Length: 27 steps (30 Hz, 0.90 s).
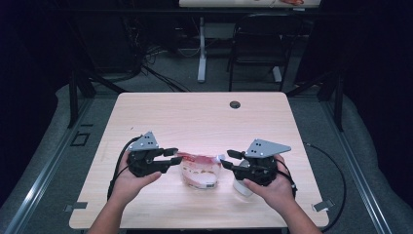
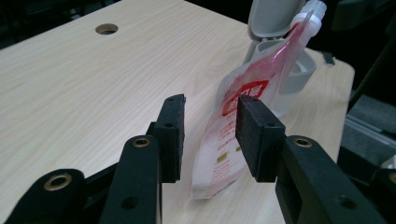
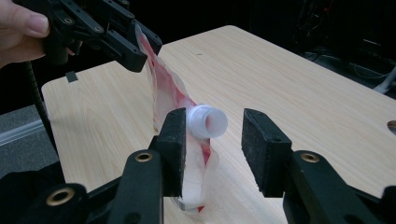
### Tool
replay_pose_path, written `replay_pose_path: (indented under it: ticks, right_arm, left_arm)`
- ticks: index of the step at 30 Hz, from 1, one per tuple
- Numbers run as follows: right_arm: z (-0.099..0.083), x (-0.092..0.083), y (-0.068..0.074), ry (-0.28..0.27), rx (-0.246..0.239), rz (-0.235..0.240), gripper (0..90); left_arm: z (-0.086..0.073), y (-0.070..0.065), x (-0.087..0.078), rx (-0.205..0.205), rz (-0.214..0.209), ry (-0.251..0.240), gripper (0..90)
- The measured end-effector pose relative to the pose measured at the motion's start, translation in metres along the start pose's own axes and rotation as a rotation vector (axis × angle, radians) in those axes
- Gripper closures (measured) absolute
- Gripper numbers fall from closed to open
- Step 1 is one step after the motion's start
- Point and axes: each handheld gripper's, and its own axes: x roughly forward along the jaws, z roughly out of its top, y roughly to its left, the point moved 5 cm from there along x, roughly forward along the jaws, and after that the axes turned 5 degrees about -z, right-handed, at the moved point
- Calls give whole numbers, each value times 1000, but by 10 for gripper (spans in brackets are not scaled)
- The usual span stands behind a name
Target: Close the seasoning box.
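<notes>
While nothing else crowds it, the pale wood worktop [image 1: 160,117] carries a cable hole [image 1: 235,104] near its far edge and the work close to the near edge. Standing there between both tools is a clear refill pouch [image 1: 200,171] with red printing; its label [image 2: 243,96] has white characters too blurred to read. Beside it, toward the near right corner, sits a grey flip-lid container [image 2: 273,28]. With jaws apart, the left gripper [image 2: 210,126] has the pouch's end between unpressed pads. Also spread, the right gripper [image 3: 212,144] flanks the pouch's white spout [image 3: 208,122] without clamping it.
</notes>
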Motion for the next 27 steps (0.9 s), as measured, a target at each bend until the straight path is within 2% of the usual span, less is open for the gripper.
replay_pose_path:
  ticks: [3,8,12,14,18,21,27]
  right_arm:
    - [6,-3,0,3,-14,6,590]
    - [18,-2,2,9,-31,20,567]
    - [25,0,4,18,-46,26,568]
    - [28,2,5,32,-53,26,597]
    - [34,7,8,48,-62,34,650]
    - [38,10,9,57,-78,40,691]
    - [45,20,14,85,-112,58,716]
  left_arm:
    - [5,2,-1,-28,-14,-12,603]
    - [6,3,-1,-1,-12,-1,594]
    - [2,3,-4,-8,-14,-8,599]
    - [2,3,-6,2,-16,-11,600]
    - [-3,1,-12,-3,-43,-24,603]
    - [-7,3,-14,-2,-28,-23,604]
    - [-18,12,-19,-25,-6,-12,605]
